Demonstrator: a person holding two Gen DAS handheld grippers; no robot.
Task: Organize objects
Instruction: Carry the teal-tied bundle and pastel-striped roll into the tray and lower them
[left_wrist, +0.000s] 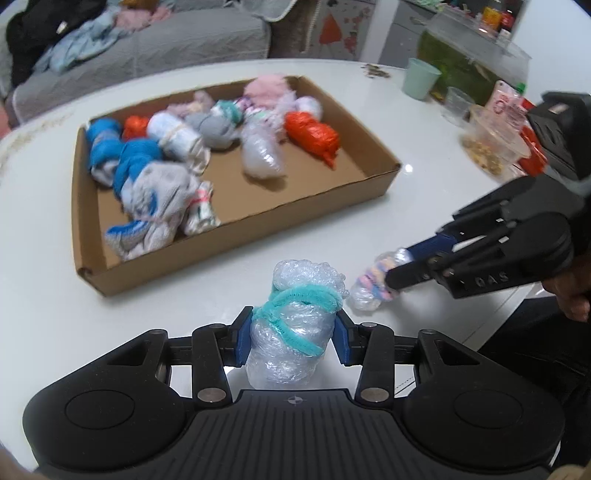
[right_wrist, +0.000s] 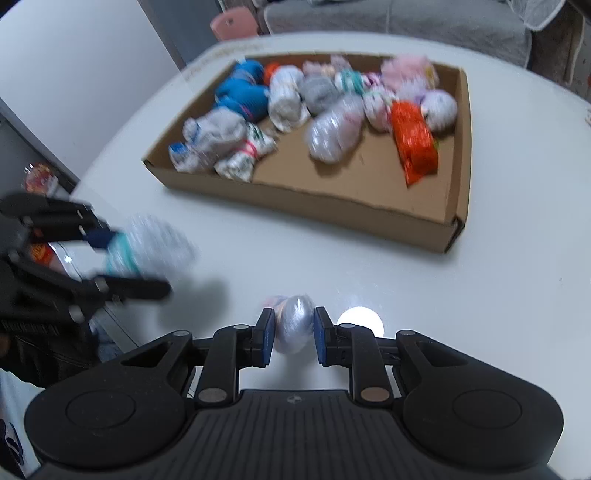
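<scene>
The right gripper (right_wrist: 294, 332) has its blue pads against a small clear plastic bundle (right_wrist: 293, 325) on the white table (right_wrist: 443, 295). At the left, the left gripper (right_wrist: 122, 258) holds a blurred clear bundle with a teal tie (right_wrist: 147, 243). Farther off, a cardboard tray (right_wrist: 332, 206) contains many wrapped bundles.

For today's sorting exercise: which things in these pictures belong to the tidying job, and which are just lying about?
Belong to the job:
- cardboard tray of tied bundles
- teal-tied plastic bundle between the left gripper fingers
- small pastel-tied bundle between the right gripper fingers

Lying about:
- green cup
- snack bowl
- sofa clothes
</scene>
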